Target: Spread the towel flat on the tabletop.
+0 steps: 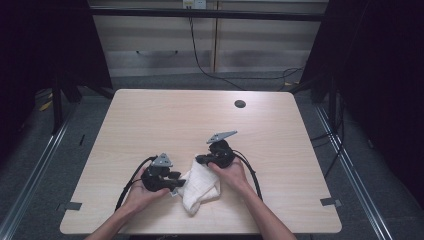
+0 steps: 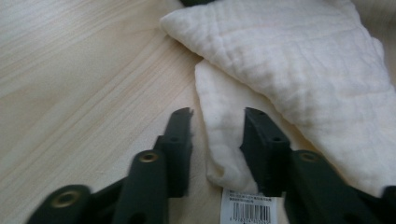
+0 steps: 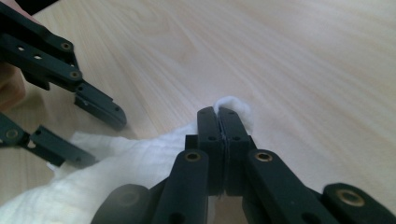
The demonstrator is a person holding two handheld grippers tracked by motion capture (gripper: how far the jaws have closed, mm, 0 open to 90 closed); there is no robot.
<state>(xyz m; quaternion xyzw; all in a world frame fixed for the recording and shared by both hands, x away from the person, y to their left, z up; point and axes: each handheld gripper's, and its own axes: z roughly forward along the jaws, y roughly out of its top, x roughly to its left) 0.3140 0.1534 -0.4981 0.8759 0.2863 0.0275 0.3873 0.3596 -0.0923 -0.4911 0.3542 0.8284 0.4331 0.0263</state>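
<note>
A white crinkled cloth (image 1: 200, 187) lies bunched on the wooden table (image 1: 200, 115) near its front edge. My left gripper (image 1: 177, 183) sits at the cloth's left side. In the left gripper view its jaws (image 2: 218, 116) stand apart around a folded edge of the cloth (image 2: 299, 70); the left pad is clear of it. A barcode label (image 2: 245, 205) hangs from that edge. My right gripper (image 1: 201, 160) is at the cloth's far corner. In the right gripper view its jaws (image 3: 218, 113) are shut on a tuft of the cloth (image 3: 236, 106). The left gripper's fingers (image 3: 100, 109) show open there.
A round black grommet hole (image 1: 240, 104) sits at the table's far right. Cables (image 1: 200, 55) run across the floor behind the table. Dark curtains flank both sides. The person's forearms (image 1: 260, 212) come in over the front edge.
</note>
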